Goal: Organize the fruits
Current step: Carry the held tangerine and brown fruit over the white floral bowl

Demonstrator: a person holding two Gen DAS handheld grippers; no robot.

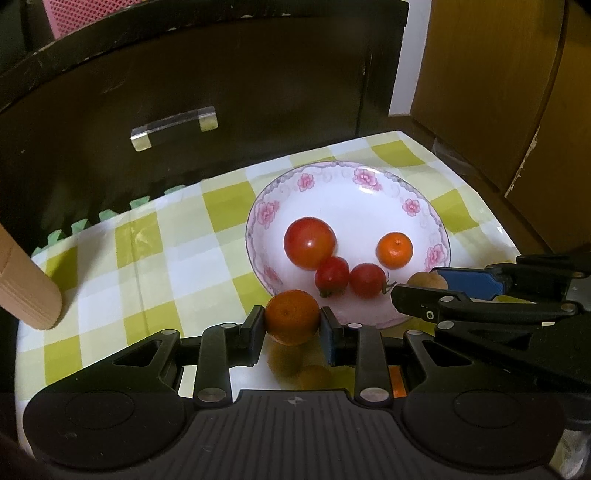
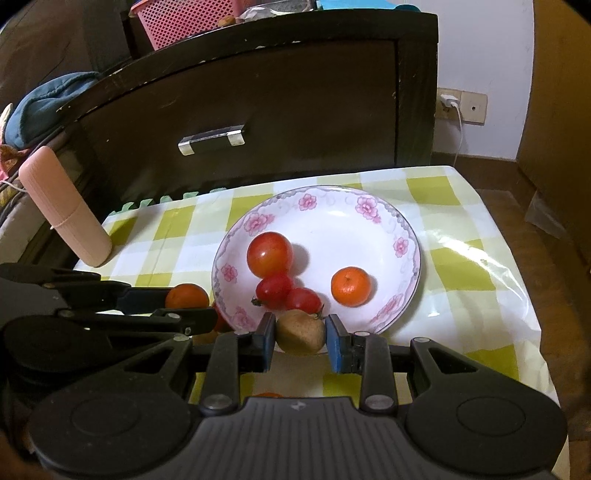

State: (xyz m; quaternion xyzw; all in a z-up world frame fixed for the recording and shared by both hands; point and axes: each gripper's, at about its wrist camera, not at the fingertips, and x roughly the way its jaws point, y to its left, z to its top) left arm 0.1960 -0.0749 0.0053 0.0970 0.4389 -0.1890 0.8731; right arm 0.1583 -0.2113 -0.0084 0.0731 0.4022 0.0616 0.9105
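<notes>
Two claws in play rn, each w/ a fruit pinched between its fingers. Left claw [image 1: 292,320] is clamped on an orange mandarin [image 1: 291,316], held just at the near-left edge of the plate [image 1: 332,177], outside the rim afaict. Right claw [image 2: 301,334] is clamped on a brownish fruit [image 2: 301,332], can't tell what kind, maybe a small pear, right at the plate's near rim. In the left wrist view you can see the right claw [image 1: 439,286] coming in from the right side w/ that same brownish fruit [image 1: 424,280] peeking out between its fingers.

Plate is white w/ pink flowers round the rim, sitting on a surface covered w/ a yellow-green & white check cloth [image 2: 461,258]. Inside the plate: one big tomato [image 2: 269,254], two small tomatoes touching it and each other, first one [image 2: 275,290] and second one [image 2: 303,300], plus a small mandarin [image 2: 350,286] a bit apart on the right side of the plate.

Other stuff: pinkish ribbed tube [image 2: 64,210] standing tilted at the cloth's left edge, dark drawer unit [image 2: 258,92] behind the surface w/ a clear handle [image 2: 212,138], pink basket [image 2: 184,20] on top of it, wall socket w/ white charger [image 2: 448,99] plugged in at the back right.
</notes>
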